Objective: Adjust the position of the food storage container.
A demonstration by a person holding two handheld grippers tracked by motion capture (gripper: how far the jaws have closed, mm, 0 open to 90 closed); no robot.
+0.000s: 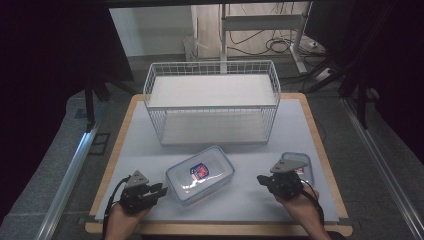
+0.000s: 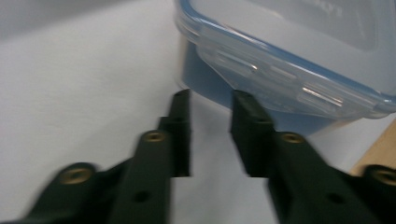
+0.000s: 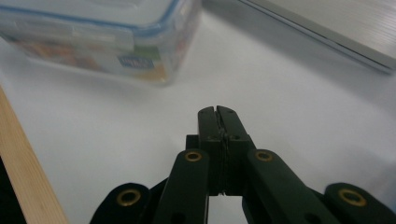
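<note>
Container (image 2: 299,60) just beyond left tool (image 2: 211,105)

Wooden-edged tabletop (image 1: 320,150) with white mat cover (image 1: 135,145), lit from above. Grey carpet floor (image 1: 45,165) around it. White metal desk frame (image 1: 260,22) at 12 o'clock, black cables (image 1: 280,45) at 1 o'clock. Dark curtains (image 1: 45,45) at 9 and 3 o'clock.

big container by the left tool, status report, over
Left tool open beside the big container, nothing between its jaws. Right tool shut, empty, near the small container. Wire rack behind, nothing in the way.
</note>
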